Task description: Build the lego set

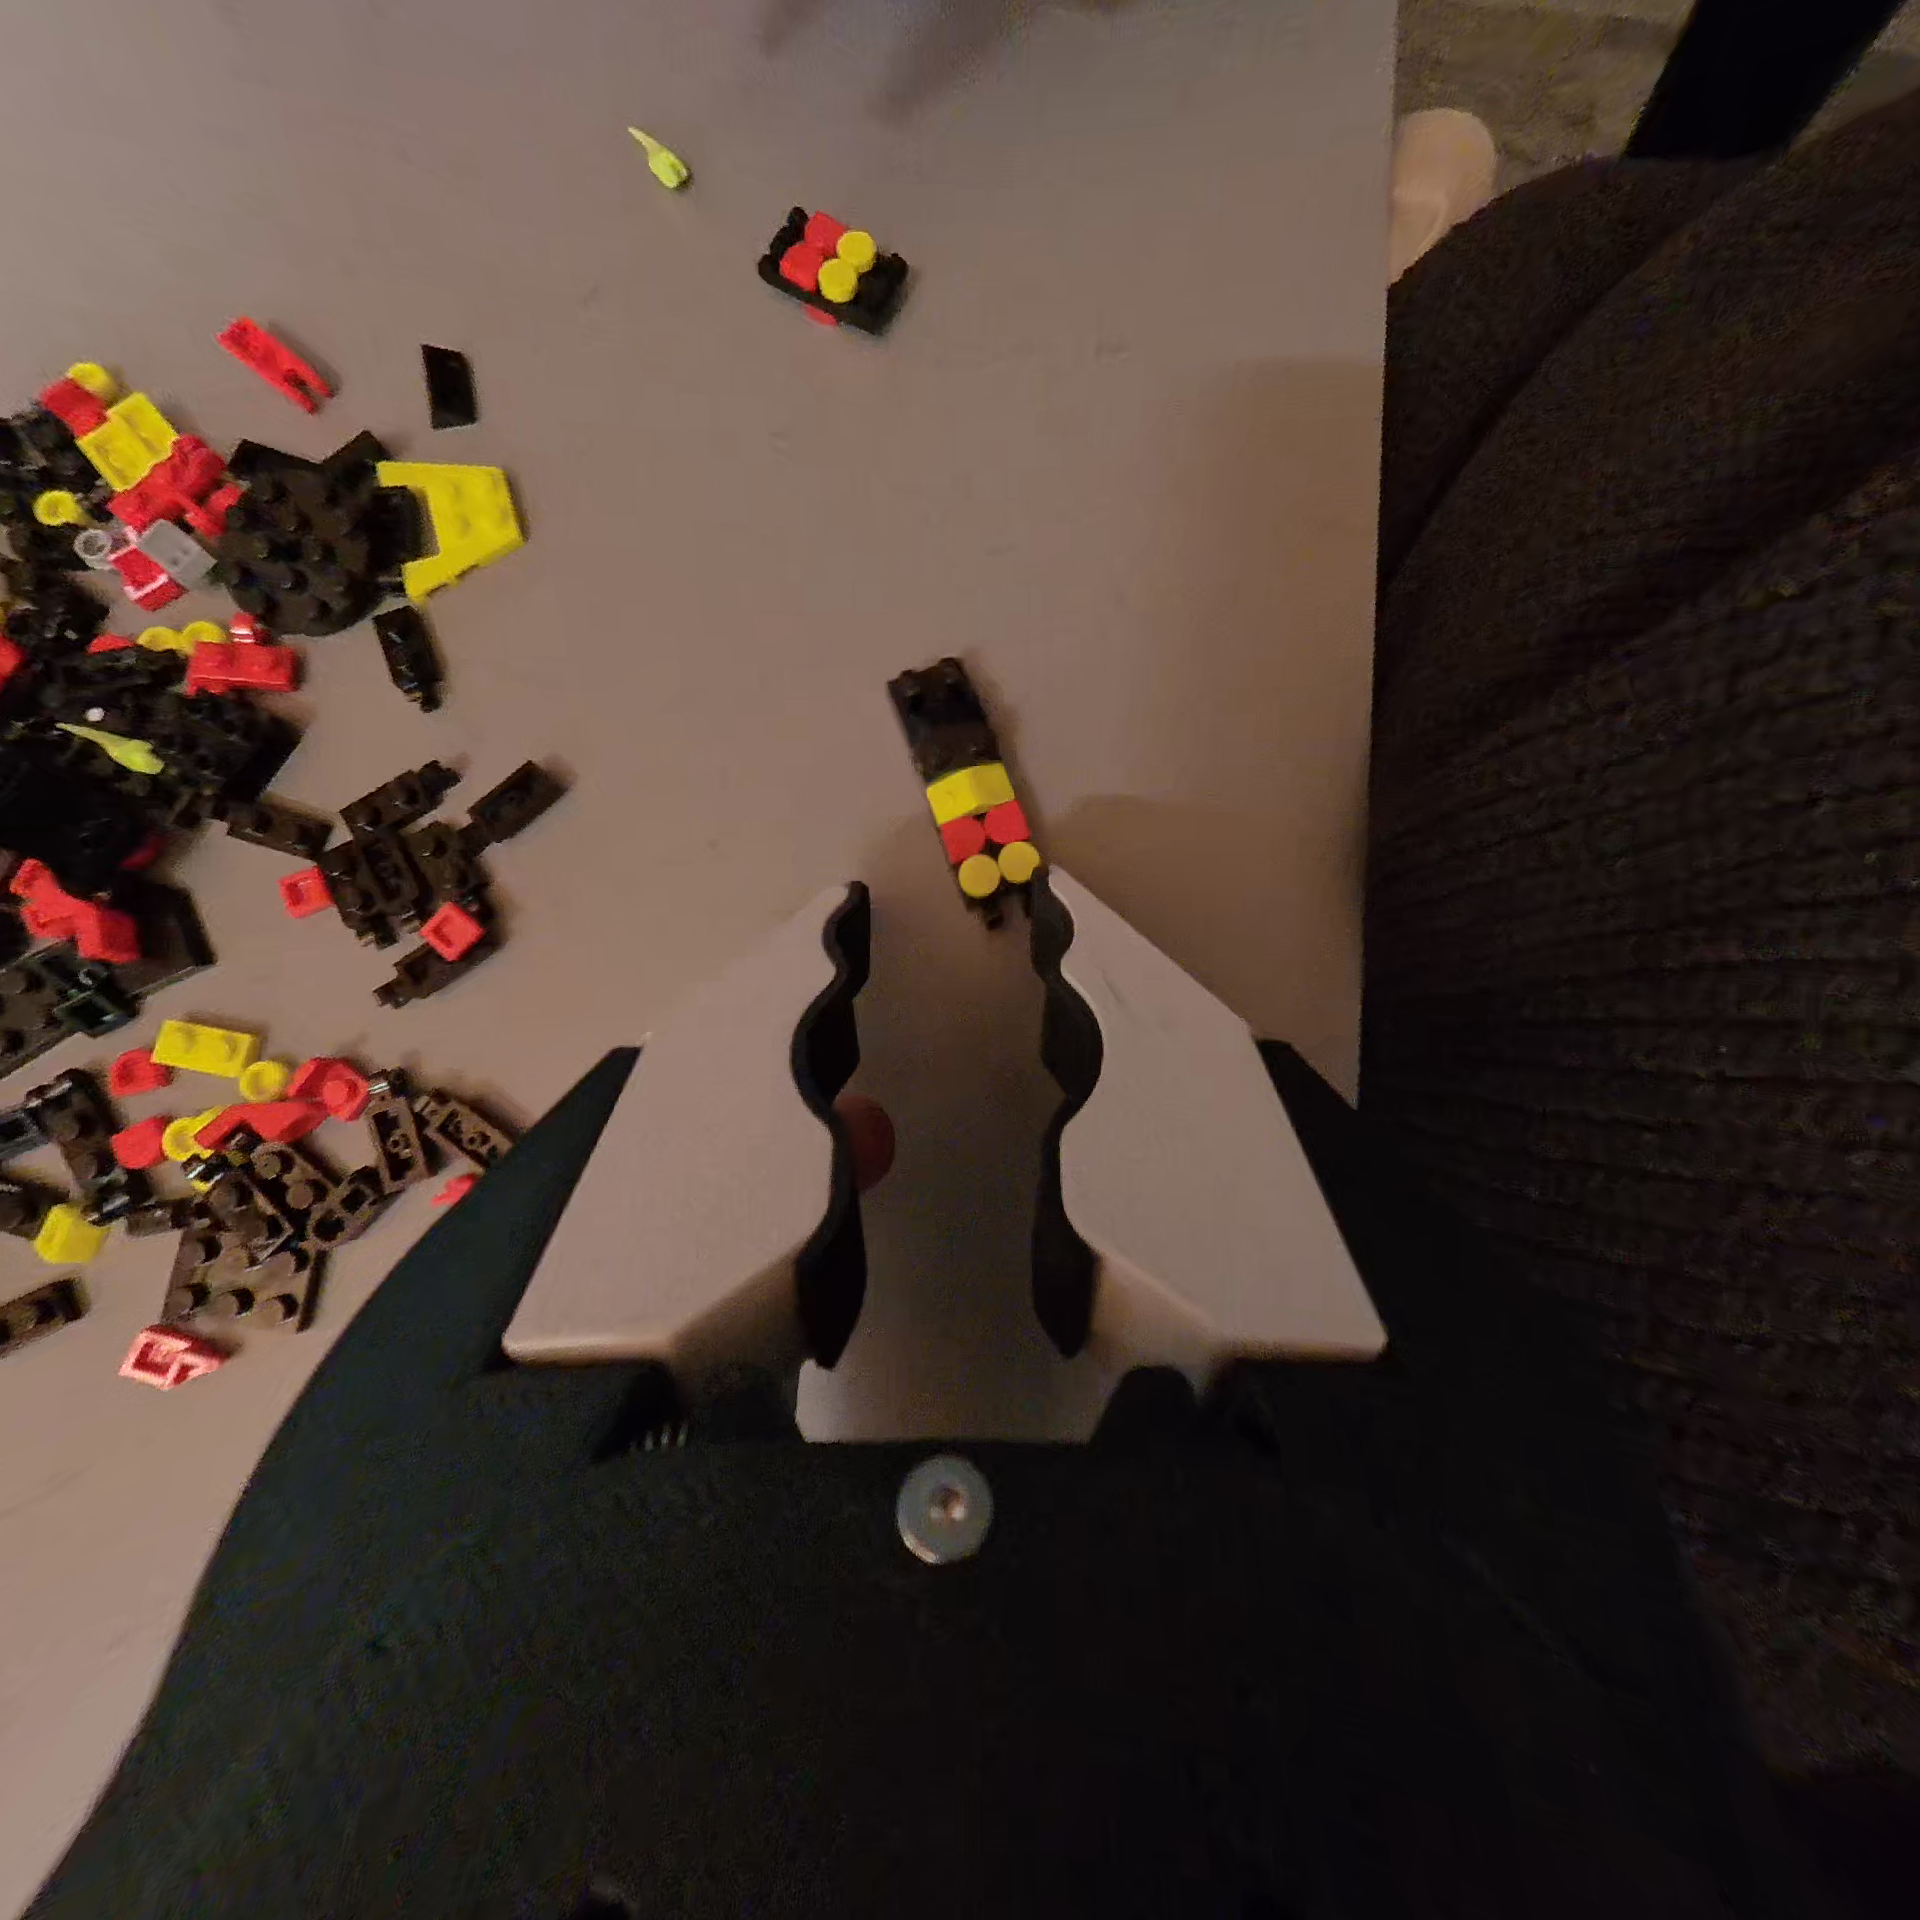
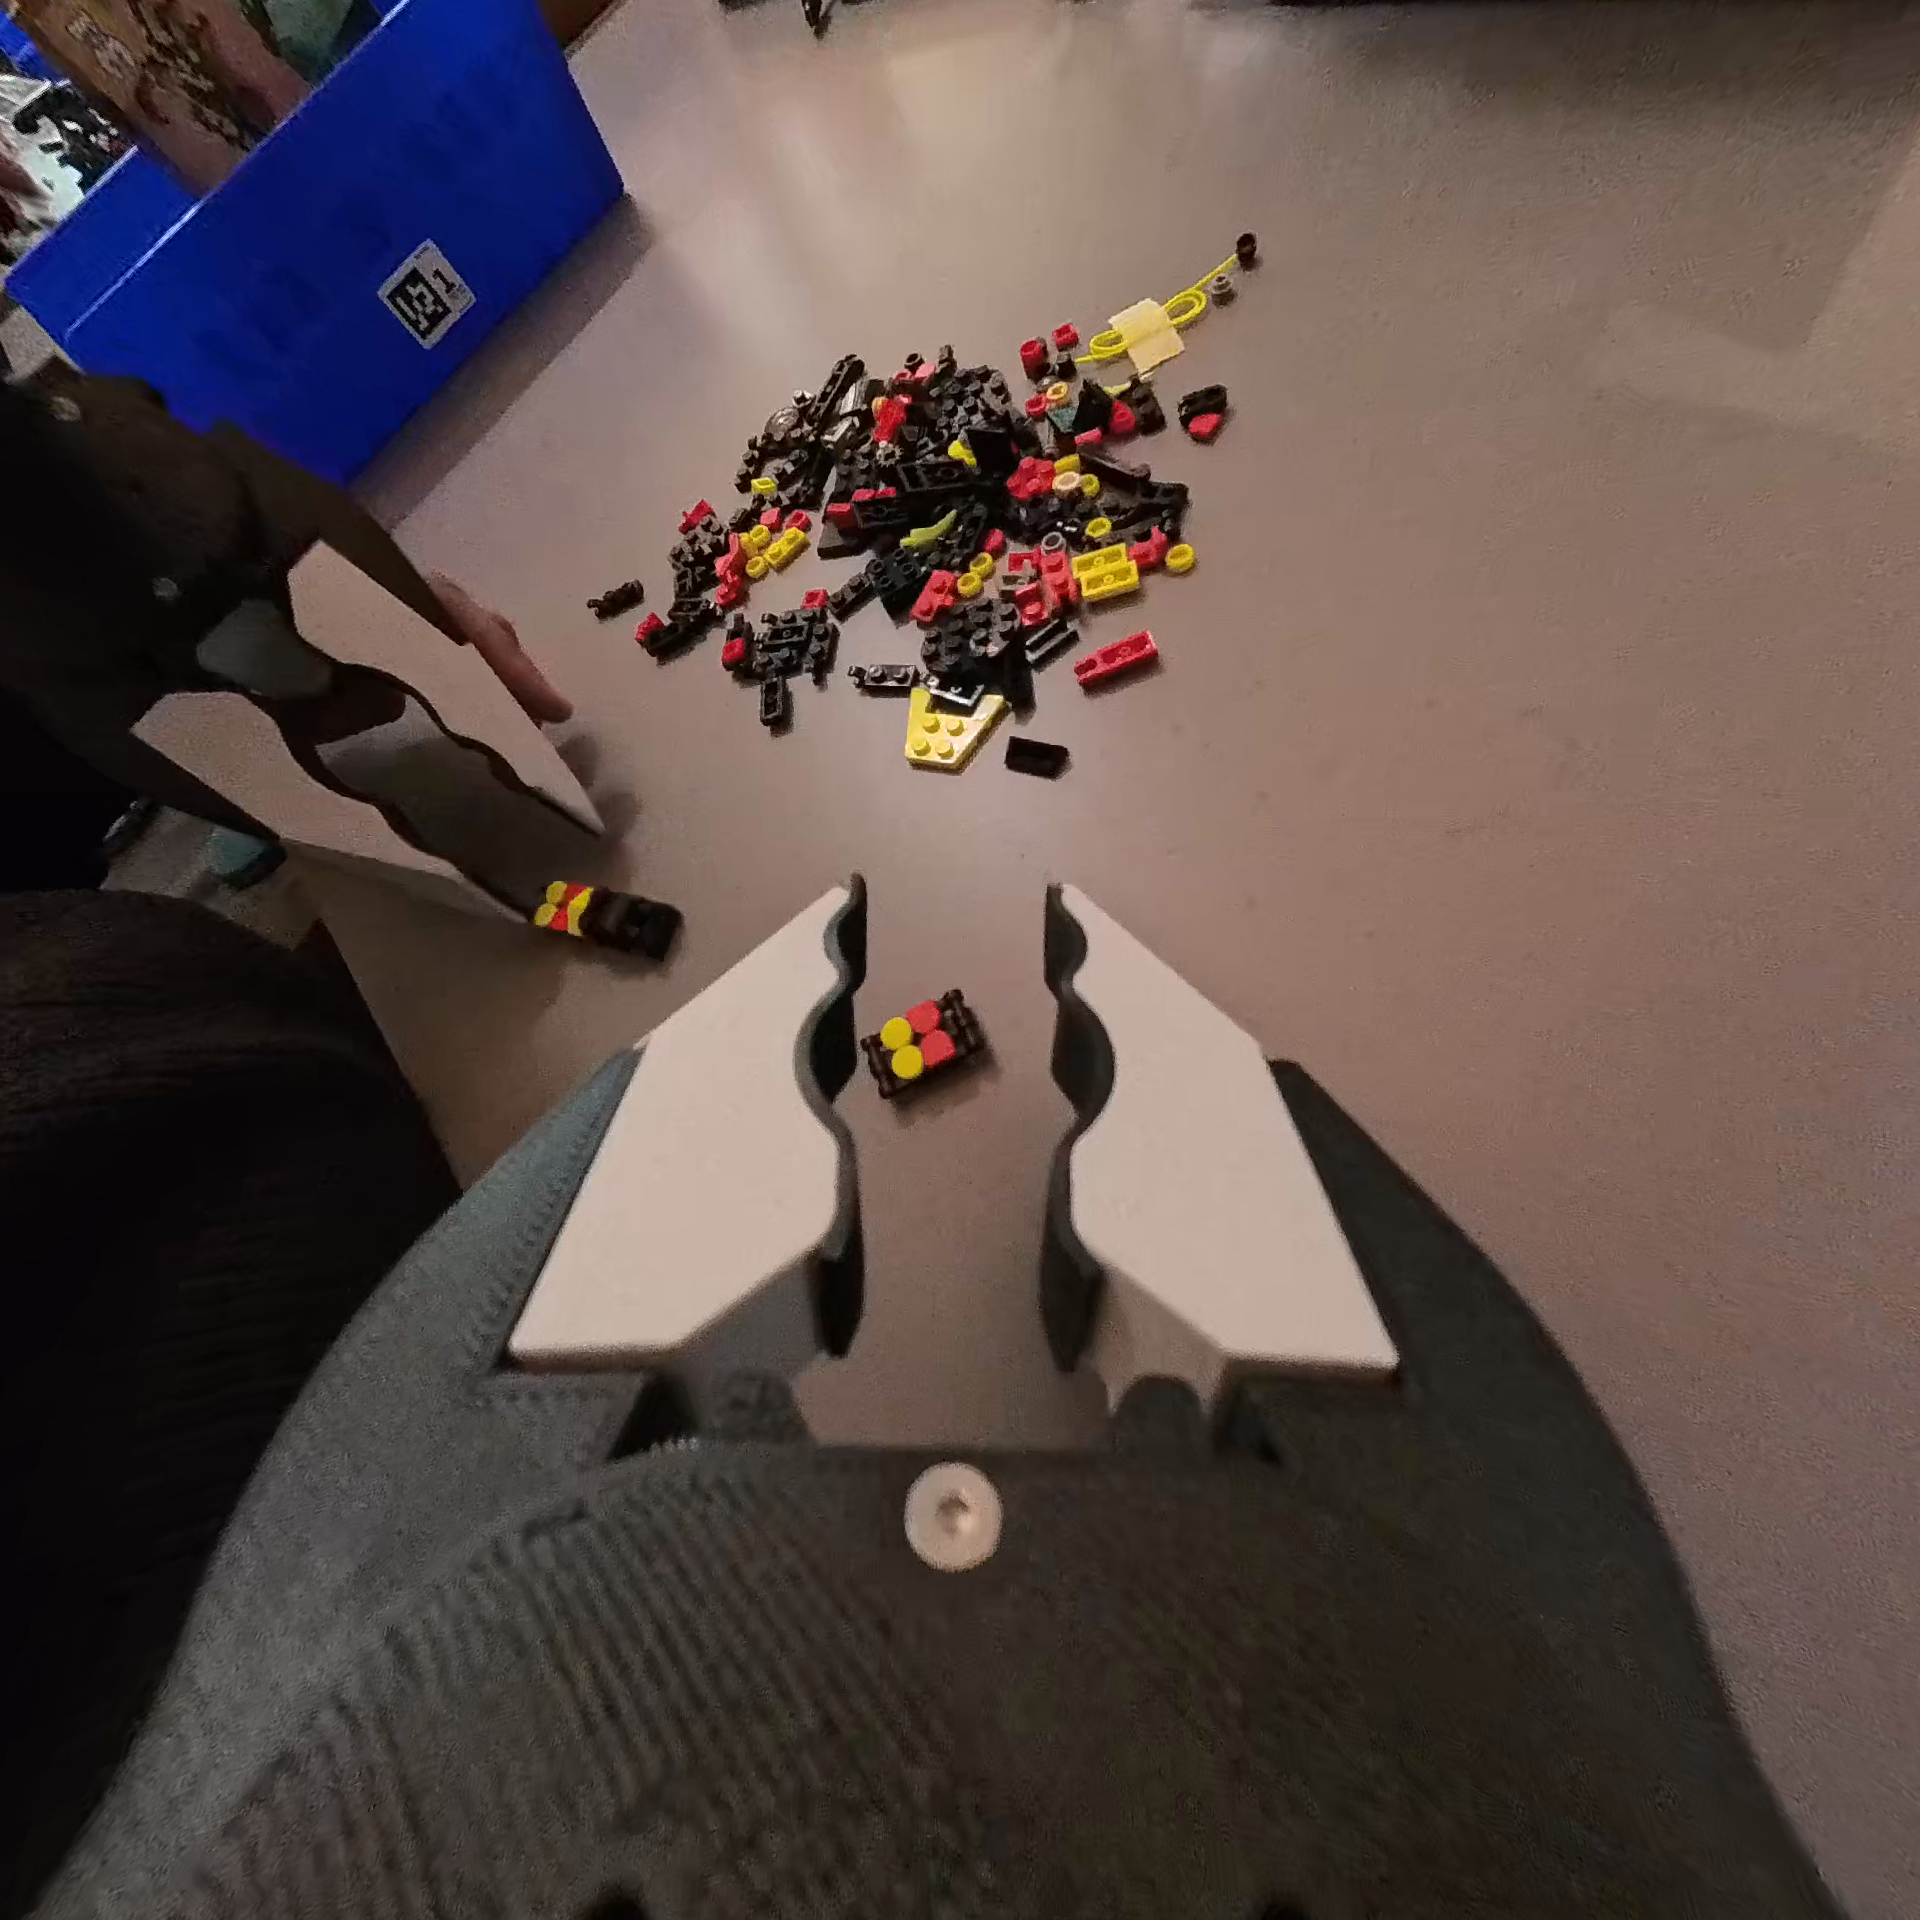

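A long black sub-assembly (image 1: pixel 966 790) with yellow and red pieces on top lies on the grey table just past my left gripper (image 1: pixel 951 899), whose right fingertip is next to it. The left gripper is open and empty. It also shows in the right wrist view (image 2: pixel 608 914), with the left gripper (image 2: pixel 561 862) beside it. A small black plate with red and yellow studs (image 2: pixel 925 1044) lies between the open fingers of my right gripper (image 2: pixel 954 899), not gripped. The same plate shows farther off in the left wrist view (image 1: pixel 834 268). A pile of loose black, red and yellow bricks (image 2: pixel 935 520) lies beyond.
A blue bin (image 2: pixel 343 239) stands at the back left of the table. The brick pile fills the left side of the left wrist view (image 1: pixel 208 779). The table edge (image 1: pixel 1377 623) runs on the right, with dark fabric (image 1: pixel 1662 831) beyond it. A lime-green piece (image 1: pixel 662 158) lies apart. The tips of one gripper are about 15 centimetres away from the tips of the other. My left tips are about 20 centimetres from the lime-green piece (image 1: pixel 662 158), my right tips only 5 centimetres.
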